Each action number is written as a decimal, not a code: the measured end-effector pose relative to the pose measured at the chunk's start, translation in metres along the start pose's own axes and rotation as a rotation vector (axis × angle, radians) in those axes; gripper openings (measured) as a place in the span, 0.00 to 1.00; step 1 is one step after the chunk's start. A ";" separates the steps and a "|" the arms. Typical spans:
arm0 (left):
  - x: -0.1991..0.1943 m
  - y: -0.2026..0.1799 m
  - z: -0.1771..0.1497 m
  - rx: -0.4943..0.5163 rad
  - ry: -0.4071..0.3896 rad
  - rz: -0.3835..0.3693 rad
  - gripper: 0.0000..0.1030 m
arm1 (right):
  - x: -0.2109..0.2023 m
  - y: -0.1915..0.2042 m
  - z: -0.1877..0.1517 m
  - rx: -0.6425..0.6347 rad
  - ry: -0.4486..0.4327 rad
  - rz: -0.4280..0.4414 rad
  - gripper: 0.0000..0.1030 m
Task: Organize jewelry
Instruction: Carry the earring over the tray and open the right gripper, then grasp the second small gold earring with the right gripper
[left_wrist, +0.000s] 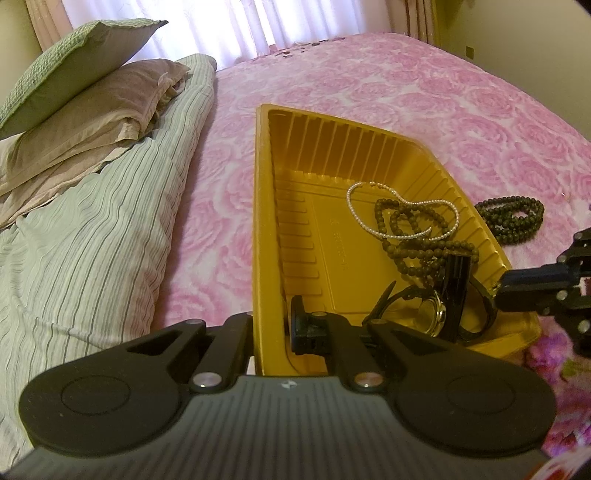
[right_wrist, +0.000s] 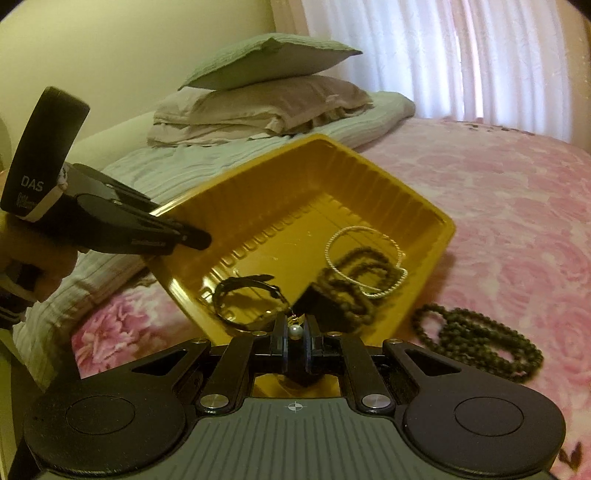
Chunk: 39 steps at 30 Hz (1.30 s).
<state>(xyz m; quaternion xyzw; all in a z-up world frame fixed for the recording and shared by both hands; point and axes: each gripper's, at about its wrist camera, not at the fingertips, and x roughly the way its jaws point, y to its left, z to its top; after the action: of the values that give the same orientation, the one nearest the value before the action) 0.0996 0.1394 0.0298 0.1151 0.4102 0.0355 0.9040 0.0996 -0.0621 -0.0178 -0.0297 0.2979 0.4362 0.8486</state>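
My right gripper (right_wrist: 295, 338) is nearly shut, pinching a small pearl earring (right_wrist: 295, 331) between its pads (a thin gold wire runs up from the bead); the tips hang just over the near rim of the gold tray (right_wrist: 295, 206), and that is the relation the coming move turns on; the tray's open floor lies straight ahead at 12 o'clock, so I judge a short push forward and a release will land the earring inside.

My left gripper (left_wrist: 271, 334) straddles the tray's wall at its near-left corner, one finger outside and one inside; it looks closed on that rim, steadying or tipping the tray; in the right view it comes in from 9 o'clock.

Inside the tray, the white bead bracelet (right_wrist: 364, 260) lies on a dark bead strand (right_wrist: 354, 284) at about 1 o'clock from my right tips; the black watch (right_wrist: 247, 302) sits at 11 o'clock, close by; bare floor lies between and beyond them.

A second dark bead necklace (right_wrist: 476, 338) lies outside on the pink bedspread (right_wrist: 517, 206), at 3 o'clock, its long axis running left to right; my right gripper is plainly the nearer one for it.
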 end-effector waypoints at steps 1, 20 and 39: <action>0.000 0.001 0.000 0.000 0.000 -0.001 0.03 | 0.000 0.000 0.000 -0.001 -0.004 0.011 0.08; 0.001 0.001 0.001 -0.005 -0.005 -0.002 0.03 | -0.073 -0.096 -0.055 0.258 -0.037 -0.372 0.39; 0.001 0.001 0.003 0.007 0.002 0.008 0.03 | -0.070 -0.170 -0.067 0.212 0.004 -0.582 0.39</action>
<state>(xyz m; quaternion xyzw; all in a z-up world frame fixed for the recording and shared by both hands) 0.1026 0.1396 0.0314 0.1196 0.4107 0.0378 0.9031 0.1652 -0.2380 -0.0716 -0.0259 0.3224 0.1414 0.9356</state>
